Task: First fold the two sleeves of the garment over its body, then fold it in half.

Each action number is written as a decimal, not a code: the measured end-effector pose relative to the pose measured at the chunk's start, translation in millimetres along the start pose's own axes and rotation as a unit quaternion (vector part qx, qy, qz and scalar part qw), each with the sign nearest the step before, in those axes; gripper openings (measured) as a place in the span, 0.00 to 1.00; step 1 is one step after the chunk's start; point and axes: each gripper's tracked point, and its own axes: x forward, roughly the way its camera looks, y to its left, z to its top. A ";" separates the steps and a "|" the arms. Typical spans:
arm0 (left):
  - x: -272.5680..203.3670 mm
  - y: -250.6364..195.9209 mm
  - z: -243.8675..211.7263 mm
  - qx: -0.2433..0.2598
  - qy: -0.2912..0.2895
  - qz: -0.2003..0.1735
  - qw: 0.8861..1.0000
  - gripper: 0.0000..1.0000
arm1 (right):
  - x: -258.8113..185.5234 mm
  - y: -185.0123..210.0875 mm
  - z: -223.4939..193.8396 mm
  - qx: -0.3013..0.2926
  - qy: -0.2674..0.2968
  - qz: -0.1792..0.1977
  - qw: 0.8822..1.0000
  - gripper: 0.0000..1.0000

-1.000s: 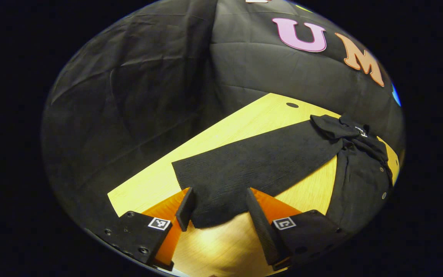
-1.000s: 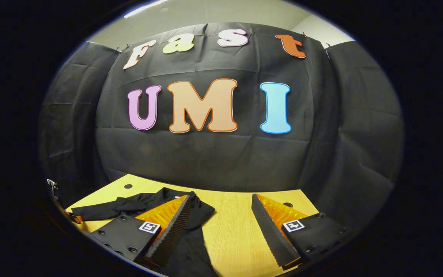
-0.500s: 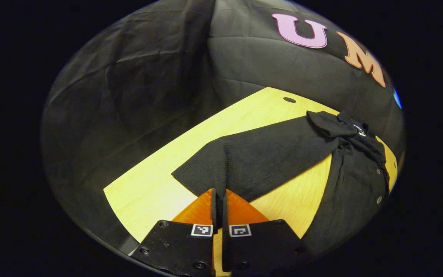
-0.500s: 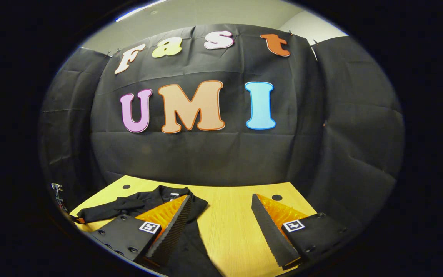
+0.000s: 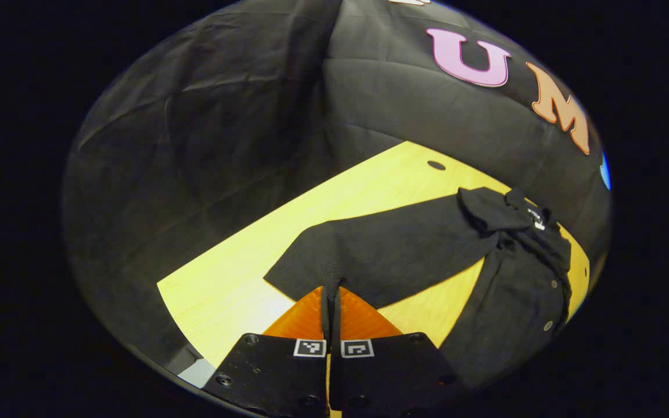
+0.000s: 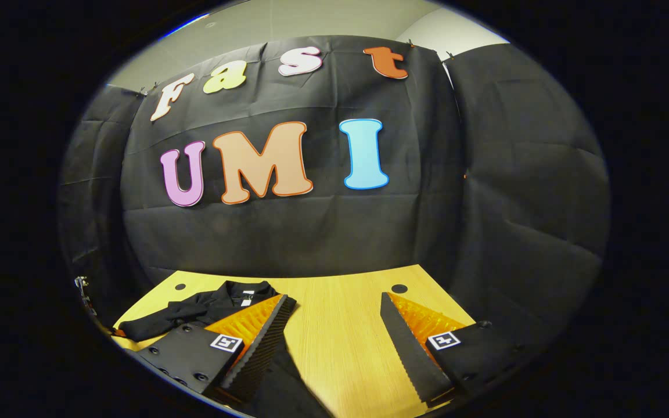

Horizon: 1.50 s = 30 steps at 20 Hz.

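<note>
So in the left gripper view, the left gripper [image 5: 330, 296] sits at 6 o'clock with its two fingers pinched together on the cuff end of the black sleeve [image 5: 392, 252]. That sleeve stretches away toward 2 o'clock across the wooden table [image 5: 236, 284], up to the garment [image 5: 529, 278] with its collar [image 5: 509, 212] and a row of buttons down the front, over at 3 o'clock.

The right gripper view gives a different angle: the right gripper [image 6: 334, 342] hangs wide open at 6 o'clock, holding nothing, bare tabletop between its fingers. The garment lies at 8 o'clock there, partly behind one finger; whether that finger touches the cloth is hard to tell. Beyond it the booth wall stands at 12 o'clock.
</note>
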 end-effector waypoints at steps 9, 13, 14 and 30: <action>-40.0 -109.5 109.7 0.031 -0.090 -0.089 0.991 0.00 | -15.7 -37.1 -12.2 0.013 0.008 -0.017 1.000 1.00; -52.4 -177.8 147.2 0.067 -0.131 -0.138 0.979 0.00 | -27.1 -53.7 -21.2 0.018 0.015 -0.025 0.999 1.00; -55.9 -197.7 155.6 0.076 -0.145 -0.152 0.975 0.00 | -30.1 -56.7 -23.3 0.019 0.016 -0.027 0.999 1.00; -86.2 -451.9 105.3 0.178 -0.148 -0.299 0.926 0.00 | -38.7 -78.8 -47.2 0.056 0.036 -0.007 0.998 0.98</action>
